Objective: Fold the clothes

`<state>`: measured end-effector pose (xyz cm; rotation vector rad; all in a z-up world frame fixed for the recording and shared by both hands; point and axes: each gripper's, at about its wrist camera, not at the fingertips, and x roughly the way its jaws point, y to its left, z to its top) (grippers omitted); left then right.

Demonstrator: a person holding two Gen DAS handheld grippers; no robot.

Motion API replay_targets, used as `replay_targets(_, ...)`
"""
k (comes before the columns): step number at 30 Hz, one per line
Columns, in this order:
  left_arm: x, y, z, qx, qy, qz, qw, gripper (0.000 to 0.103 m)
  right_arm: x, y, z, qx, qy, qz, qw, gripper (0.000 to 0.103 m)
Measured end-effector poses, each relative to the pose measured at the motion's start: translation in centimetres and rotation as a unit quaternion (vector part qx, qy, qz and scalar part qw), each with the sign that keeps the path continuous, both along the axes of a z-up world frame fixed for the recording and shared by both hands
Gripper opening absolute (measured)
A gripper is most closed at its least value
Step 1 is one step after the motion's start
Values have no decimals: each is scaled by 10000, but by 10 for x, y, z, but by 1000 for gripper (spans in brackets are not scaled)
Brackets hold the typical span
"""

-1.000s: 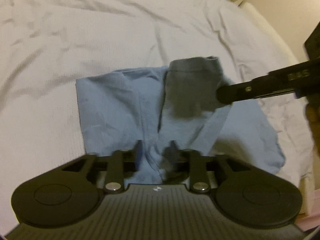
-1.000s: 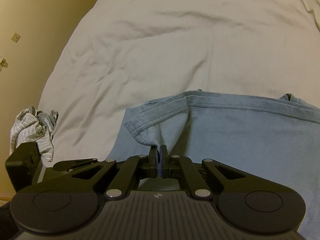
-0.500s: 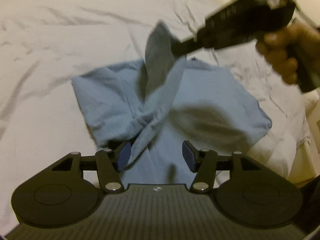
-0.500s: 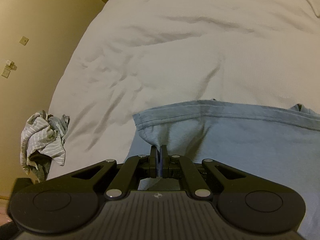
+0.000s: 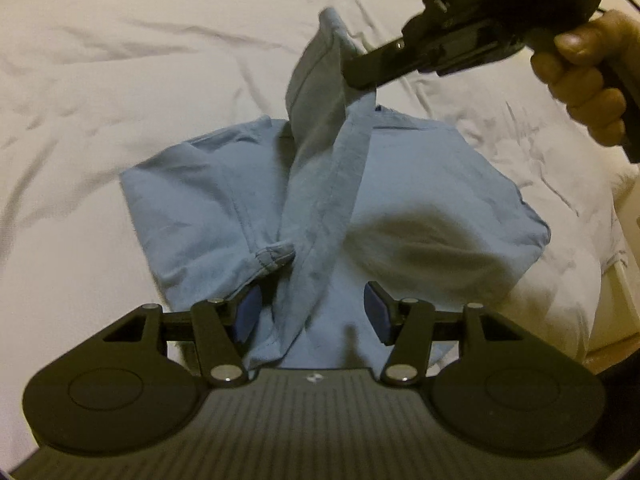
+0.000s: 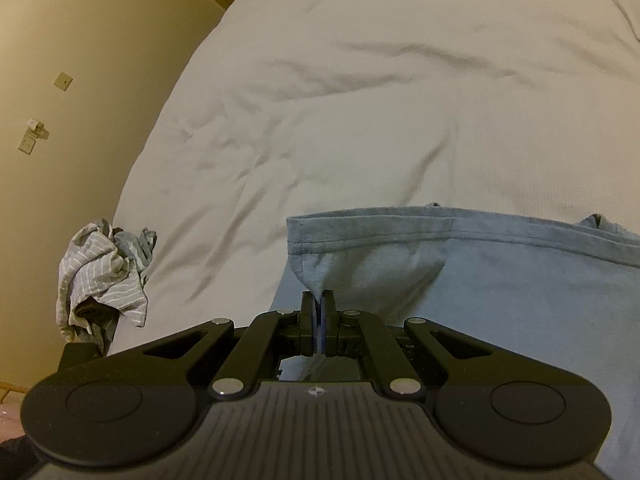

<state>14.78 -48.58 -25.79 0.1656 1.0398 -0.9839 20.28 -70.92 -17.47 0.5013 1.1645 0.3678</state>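
A light blue shirt point(image 5: 420, 184) lies partly folded on the white bed. My left gripper point(image 5: 312, 314) hangs open just above its near edge, fingers apart, a strip of cloth running between them without being held. My right gripper point(image 5: 360, 76) comes in from the upper right, held by a hand point(image 5: 584, 76), and is shut on a hemmed corner of the blue shirt point(image 6: 360, 252), lifting it off the bed. In the right wrist view my right gripper point(image 6: 319, 312) pinches the cloth between its closed fingers.
The white bedspread point(image 5: 120, 60) spreads wide to the left and far side. A crumpled grey striped garment point(image 6: 100, 276) lies at the bed's left edge beside a beige wall point(image 6: 60, 60). The bed's right edge point(image 5: 612, 264) drops off near the shirt.
My left gripper has opened and let go of the shirt. My right gripper has raised the shirt corner higher and carried it up and away from the bed.
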Motion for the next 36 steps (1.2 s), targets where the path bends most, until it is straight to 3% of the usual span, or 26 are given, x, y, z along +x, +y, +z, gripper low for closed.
replay_targets(1,0,-2,-1,21,32,-74,10000,44,0,-1,1,3,-5,3,10000,2)
replay_targets(4,-3,-5,1,98,48,-242,9996,11,0,-5,3,30,-23,-38,10000,2)
replay_targets(7,-9,4,12,-68,13,-131,9999,6,5,-8,4,159,-14,-147,9998,2)
replay_targets(11,-6,28,22,-313,120,606,9976,6,24,7,2,294,-181,-79,9994,2)
replay_targets(14,5,47,14,-374,391,1363,9892,6,49,36,-10,307,-329,196,9988,2)
replay_targets(17,16,64,1,-371,727,2051,9753,7,73,67,-32,185,-386,528,9977,24)
replay_targets(18,18,68,-3,-318,819,2186,9718,7,80,77,-39,100,-395,626,9972,41)
replay_targets(19,20,71,-6,-264,895,2304,9686,8,84,82,-44,42,-396,680,9969,43)
replay_targets(23,19,82,-3,-165,789,2543,9638,21,80,75,-53,-58,-321,654,9973,43)
replay_targets(28,33,80,4,-491,639,2600,9622,22,60,46,-86,-208,148,388,9989,44)
replay_targets(31,49,62,-4,-622,600,2378,9675,22,55,41,-108,-310,246,544,9977,44)
replay_targets(33,58,45,-17,-491,684,2124,9736,22,51,27,-112,-380,204,392,9983,42)
replay_targets(36,59,31,-42,89,710,1782,9814,21,44,1,-114,-495,81,42,9987,41)
